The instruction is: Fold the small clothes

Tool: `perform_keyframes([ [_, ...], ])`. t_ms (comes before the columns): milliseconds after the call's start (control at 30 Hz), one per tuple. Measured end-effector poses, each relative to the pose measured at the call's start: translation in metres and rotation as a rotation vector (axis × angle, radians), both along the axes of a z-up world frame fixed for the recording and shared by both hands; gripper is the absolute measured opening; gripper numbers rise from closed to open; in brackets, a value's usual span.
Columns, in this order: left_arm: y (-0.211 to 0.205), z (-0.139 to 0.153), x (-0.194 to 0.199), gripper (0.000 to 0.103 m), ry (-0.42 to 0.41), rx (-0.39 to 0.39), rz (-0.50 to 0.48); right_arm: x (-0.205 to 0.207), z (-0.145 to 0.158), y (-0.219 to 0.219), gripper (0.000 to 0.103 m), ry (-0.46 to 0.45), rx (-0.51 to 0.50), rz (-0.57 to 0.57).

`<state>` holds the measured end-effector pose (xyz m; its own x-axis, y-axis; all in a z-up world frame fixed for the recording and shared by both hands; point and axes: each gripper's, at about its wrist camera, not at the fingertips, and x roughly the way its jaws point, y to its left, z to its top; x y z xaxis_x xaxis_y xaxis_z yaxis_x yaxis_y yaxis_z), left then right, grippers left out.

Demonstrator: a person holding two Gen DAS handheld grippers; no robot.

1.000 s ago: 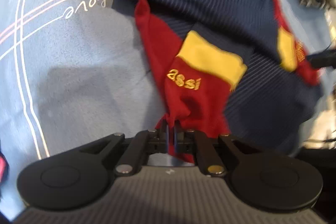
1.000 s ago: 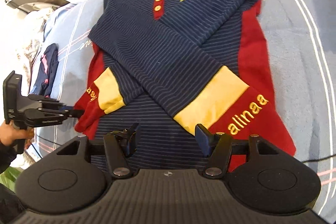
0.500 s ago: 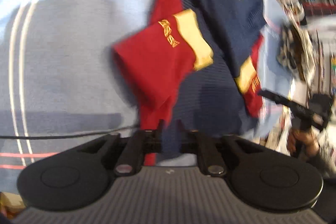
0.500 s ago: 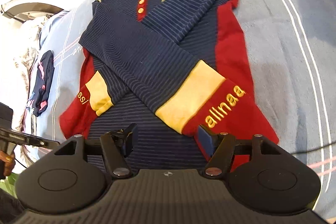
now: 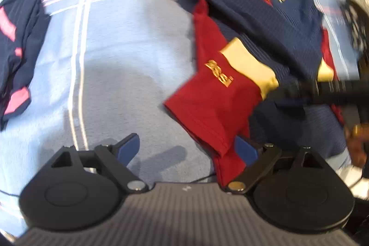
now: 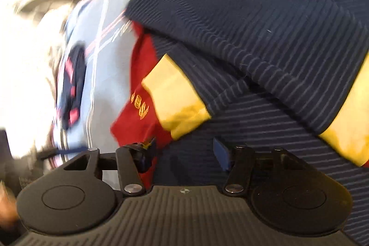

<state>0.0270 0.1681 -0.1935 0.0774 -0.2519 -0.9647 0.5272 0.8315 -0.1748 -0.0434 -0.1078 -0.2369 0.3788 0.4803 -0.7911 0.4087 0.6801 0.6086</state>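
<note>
A navy striped shirt [image 5: 265, 15] with red side panels lies on the light blue sheet, its sleeves crossed over the front. The sleeve's red cuff [image 5: 212, 103] with gold lettering and a yellow band rests flat. One corner of it lies between the pads of my left gripper [image 5: 186, 149], whose jaws are opening and press on nothing. My right gripper [image 6: 184, 153] hovers low over the shirt's navy body [image 6: 253, 38], just below the same cuff [image 6: 136, 112]. Its jaws are closing but still wide, with only flat cloth beneath. In the left wrist view the right gripper [image 5: 322, 91] is a blurred dark bar.
A folded navy-and-pink garment [image 5: 16, 50] lies at the sheet's left side and also shows in the right wrist view as the dark garment [image 6: 73, 89]. The blue sheet [image 5: 115, 61] has white and pink stripes. Pale bedding [image 6: 23, 61] lies beyond it. A hand [image 5: 355, 133] is at the right.
My left gripper opened and let go of the red cuff, which now lies flat. My right gripper dropped low and moved left over the shirt, toward that cuff.
</note>
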Motion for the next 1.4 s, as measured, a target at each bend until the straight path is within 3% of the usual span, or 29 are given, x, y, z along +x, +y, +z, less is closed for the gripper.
perform_keyframes([
  [67, -0.008, -0.003, -0.008, 0.09, -0.012, 0.02, -0.038, 0.0, -0.006, -0.002, 0.092, 0.006, 0.046, -0.072],
  [100, -0.012, -0.005, -0.011, 0.09, -0.01, 0.026, -0.061, 0.001, -0.009, -0.002, 0.087, 0.014, 0.052, -0.089],
  [167, -0.019, -0.008, -0.018, 0.09, -0.008, 0.031, -0.101, 0.003, -0.009, -0.003, 0.061, 0.015, 0.036, -0.108],
  [200, -0.023, -0.009, -0.02, 0.09, -0.008, 0.035, -0.117, 0.004, -0.009, -0.002, 0.039, 0.02, 0.021, -0.112],
  [233, -0.026, -0.011, -0.023, 0.09, -0.004, 0.038, -0.133, 0.003, -0.01, -0.004, 0.028, 0.029, 0.015, -0.114],
  [367, -0.032, -0.01, -0.029, 0.09, 0.003, 0.036, -0.152, -0.003, -0.006, -0.011, 0.009, 0.031, 0.021, -0.138],
  [533, -0.032, -0.003, -0.035, 0.091, 0.018, 0.033, -0.164, -0.015, 0.032, -0.015, 0.009, -0.009, -0.054, -0.007],
  [600, -0.033, -0.003, -0.038, 0.092, 0.019, 0.031, -0.166, -0.016, 0.032, -0.018, 0.009, 0.029, -0.034, 0.051],
  [667, -0.038, -0.008, -0.038, 0.092, 0.026, 0.046, -0.178, -0.018, 0.022, -0.022, 0.011, 0.056, -0.035, 0.036],
  [700, -0.039, -0.008, -0.038, 0.092, 0.025, 0.057, -0.183, -0.018, 0.016, -0.024, 0.017, 0.068, -0.03, 0.031],
  [733, -0.04, -0.007, -0.039, 0.092, 0.022, 0.061, -0.185, -0.017, 0.01, -0.025, 0.031, 0.095, -0.018, 0.029],
  [767, -0.038, -0.006, -0.039, 0.092, 0.021, 0.058, -0.182, -0.018, 0.006, -0.026, 0.039, 0.132, -0.011, 0.009],
  [833, -0.033, -0.003, -0.038, 0.092, 0.014, 0.055, -0.161, -0.027, 0.008, -0.03, 0.076, 0.134, 0.032, -0.058],
  [867, -0.029, -0.002, -0.037, 0.092, 0.015, 0.058, -0.149, -0.033, 0.01, -0.031, 0.083, 0.125, 0.065, -0.084],
  [900, -0.025, -0.001, -0.037, 0.092, 0.018, 0.064, -0.135, -0.037, 0.012, -0.028, 0.079, 0.134, 0.072, -0.082],
  [967, -0.017, -0.002, -0.036, 0.092, 0.02, 0.075, -0.105, -0.035, 0.026, -0.011, 0.066, 0.094, 0.01, 0.047],
  [1033, -0.007, -0.003, -0.036, 0.092, 0.029, 0.081, -0.079, -0.029, 0.047, 0.022, 0.064, -0.032, -0.098, 0.249],
  [1100, 0.002, -0.005, -0.036, 0.093, 0.043, 0.087, -0.049, -0.021, 0.062, 0.05, 0.065, -0.164, -0.137, 0.414],
  [1200, 0.013, -0.01, -0.037, 0.093, 0.067, 0.104, -0.025, -0.007, 0.067, 0.094, 0.065, -0.299, -0.235, 0.635],
  [1300, 0.019, -0.013, -0.042, 0.095, 0.064, 0.129, -0.036, 0.002, 0.054, 0.126, 0.065, -0.322, -0.313, 0.797],
  [1400, 0.025, -0.013, -0.048, 0.098, 0.052, 0.161, -0.044, 0.001, 0.036, 0.149, 0.065, -0.31, -0.484, 0.958],
])
